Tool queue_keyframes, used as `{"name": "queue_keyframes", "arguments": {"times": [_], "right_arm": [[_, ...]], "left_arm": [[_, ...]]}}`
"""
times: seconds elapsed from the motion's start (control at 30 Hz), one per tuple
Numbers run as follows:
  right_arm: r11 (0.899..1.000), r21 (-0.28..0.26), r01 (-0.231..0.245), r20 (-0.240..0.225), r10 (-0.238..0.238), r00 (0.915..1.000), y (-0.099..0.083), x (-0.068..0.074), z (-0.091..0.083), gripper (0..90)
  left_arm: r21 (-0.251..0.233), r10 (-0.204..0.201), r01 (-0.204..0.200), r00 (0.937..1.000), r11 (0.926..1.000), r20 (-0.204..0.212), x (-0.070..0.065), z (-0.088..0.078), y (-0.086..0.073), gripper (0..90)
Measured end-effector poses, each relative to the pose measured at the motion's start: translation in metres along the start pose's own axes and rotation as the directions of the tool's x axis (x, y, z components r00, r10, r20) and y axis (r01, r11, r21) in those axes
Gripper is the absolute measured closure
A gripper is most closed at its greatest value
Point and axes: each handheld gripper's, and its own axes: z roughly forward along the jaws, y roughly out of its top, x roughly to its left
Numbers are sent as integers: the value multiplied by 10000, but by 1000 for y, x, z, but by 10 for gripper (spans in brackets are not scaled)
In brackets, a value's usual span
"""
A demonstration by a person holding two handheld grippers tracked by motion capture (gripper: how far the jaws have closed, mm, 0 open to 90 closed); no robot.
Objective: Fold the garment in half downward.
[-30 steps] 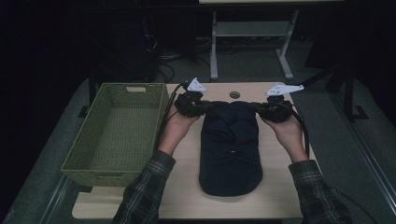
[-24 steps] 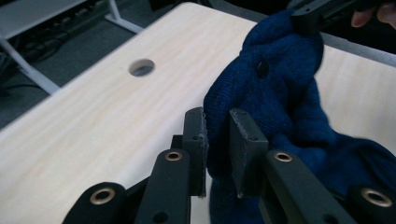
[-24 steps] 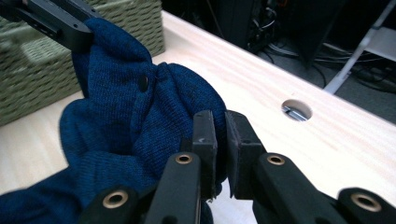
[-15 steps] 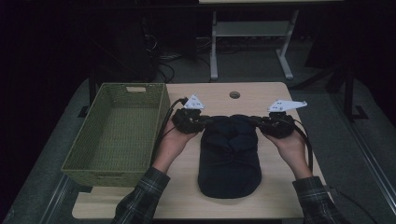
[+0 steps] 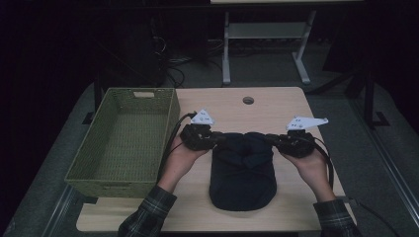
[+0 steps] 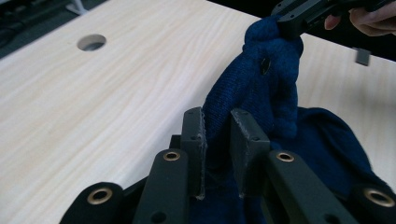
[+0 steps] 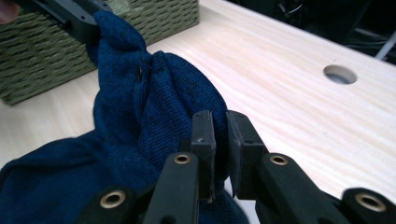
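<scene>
Up close, the navy knit garment [image 6: 261, 88] is seen pinched by the left gripper [image 6: 218, 140] and right gripper [image 7: 219, 140]; overhead, bare table [image 5: 237, 106] (basket [image 5: 126, 143] alongside) lies beyond it.

I see a navy knit garment [image 5: 242, 173], olive woven basket [image 5: 123, 140], pale wood-grain table [image 5: 276, 106], and green plaid sleeves [image 5: 148, 215].

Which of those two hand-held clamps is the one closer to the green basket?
The left gripper, holding the navy knit garment's corner beside the basket; the right gripper grips the opposite corner.
</scene>
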Motion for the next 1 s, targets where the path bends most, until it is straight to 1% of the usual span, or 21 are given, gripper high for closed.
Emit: {"name": "queue_keyframes", "arguments": {"times": [0.1,0.17,0.23,0.27,0.43,0.5,0.6,0.63,0.7,0.87,1.0], "right_arm": [[9999,95,-31,-188,33,9998,-5,4,-3,808],[9998,206,7,-286,-1,9996,-8,7,-5,805],[9999,138,42,-329,-38,9995,-12,10,-9,805],[9998,205,18,-382,-10,9993,-14,11,-10,804],[9995,314,49,-513,-33,9987,-23,19,-13,803],[9994,346,76,-572,-56,9983,-26,23,-14,801],[9991,423,-32,-694,61,9976,-29,27,-16,798],[9993,378,15,-729,13,9973,-31,28,-17,797],[9991,419,-68,-836,103,9964,-34,31,-18,796],[9980,608,-177,-1054,241,9941,-44,39,-21,793],[9975,700,-121,-1202,205,9925,-53,44,-23,790]], "left_arm": [[59,-48,47,9998,10000,178,-4,-2,-3,761],[102,36,-39,9995,9999,313,-7,-3,-6,758],[166,8,-15,9989,9999,468,-11,-3,-9,755],[184,-4,-6,9986,9998,534,-13,-3,-11,754],[461,35,-66,9977,9989,672,-22,-5,-19,747],[509,58,-94,9974,9987,719,-24,-7,-21,744],[600,81,-131,9966,9981,815,-29,-9,-25,741],[612,89,-141,9965,9980,837,-30,-9,-27,741],[713,87,-157,9952,9973,976,-32,-10,-31,741],[841,-135,21,9907,9965,1355,-39,-9,-41,740],[1043,-154,-4,9884,9946,1510,-45,-9,-49,738]]}}
